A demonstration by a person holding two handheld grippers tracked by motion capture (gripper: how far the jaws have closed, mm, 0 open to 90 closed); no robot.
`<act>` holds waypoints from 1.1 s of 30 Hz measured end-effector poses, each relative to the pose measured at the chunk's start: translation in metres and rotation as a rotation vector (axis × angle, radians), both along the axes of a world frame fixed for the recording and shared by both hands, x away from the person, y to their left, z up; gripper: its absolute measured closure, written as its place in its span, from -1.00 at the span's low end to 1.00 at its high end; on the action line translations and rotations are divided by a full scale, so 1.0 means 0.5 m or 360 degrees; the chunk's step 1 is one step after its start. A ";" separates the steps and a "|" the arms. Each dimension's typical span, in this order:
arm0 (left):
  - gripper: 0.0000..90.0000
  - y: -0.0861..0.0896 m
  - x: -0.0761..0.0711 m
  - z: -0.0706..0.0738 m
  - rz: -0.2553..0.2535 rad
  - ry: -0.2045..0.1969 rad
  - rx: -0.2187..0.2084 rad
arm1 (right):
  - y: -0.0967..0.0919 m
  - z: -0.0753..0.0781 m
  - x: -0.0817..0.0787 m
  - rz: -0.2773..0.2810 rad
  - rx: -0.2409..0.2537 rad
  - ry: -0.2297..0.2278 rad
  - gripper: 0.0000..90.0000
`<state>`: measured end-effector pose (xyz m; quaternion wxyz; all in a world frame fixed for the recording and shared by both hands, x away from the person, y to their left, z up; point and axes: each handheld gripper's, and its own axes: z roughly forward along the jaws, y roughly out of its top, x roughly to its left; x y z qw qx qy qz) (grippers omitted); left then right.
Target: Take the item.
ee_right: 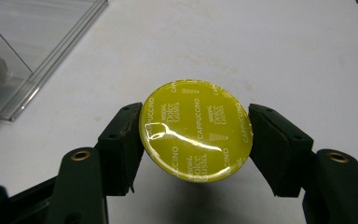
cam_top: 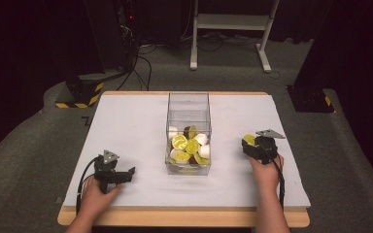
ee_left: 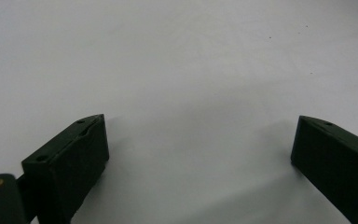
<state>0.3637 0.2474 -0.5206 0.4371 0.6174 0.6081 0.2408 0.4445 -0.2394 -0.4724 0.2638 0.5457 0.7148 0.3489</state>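
Note:
A clear plastic box [cam_top: 188,104] stands mid-table, holding several coffee capsules [cam_top: 189,145] with yellow or white lids. My right gripper [cam_top: 251,143] is to the right of the box, shut on a yellow-lidded capsule [ee_right: 196,130] marked "Cappuccino"; both jaws press its rim just above the white mat. A corner of the box [ee_right: 32,46] lies up and left of it. My left gripper [cam_top: 125,175] rests low on the mat near the front left, held by a hand. Its jaws [ee_left: 200,149] stand wide open with bare mat between them.
The white mat [cam_top: 126,126] covers most of the wooden table [cam_top: 184,217]. Beyond the far edge are grey carpet, cables, a white stand frame [cam_top: 233,29] and yellow-black striped bases [cam_top: 80,94].

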 end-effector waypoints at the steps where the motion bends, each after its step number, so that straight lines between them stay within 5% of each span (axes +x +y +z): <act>1: -0.90 0.000 0.000 0.000 0.0000 0.0000 0.0000 | 0.000 0.000 0.000 0.0000 0.0000 0.0000 -0.14; 14: -0.90 0.001 0.000 0.000 -0.0004 0.0001 0.0010 | 0.002 -0.023 0.008 -0.0009 -0.0096 0.0062 -0.15; 33: -0.90 0.001 0.000 0.000 -0.0004 0.0002 0.0007 | 0.000 -0.037 0.009 -0.0021 -0.0076 0.0095 -0.19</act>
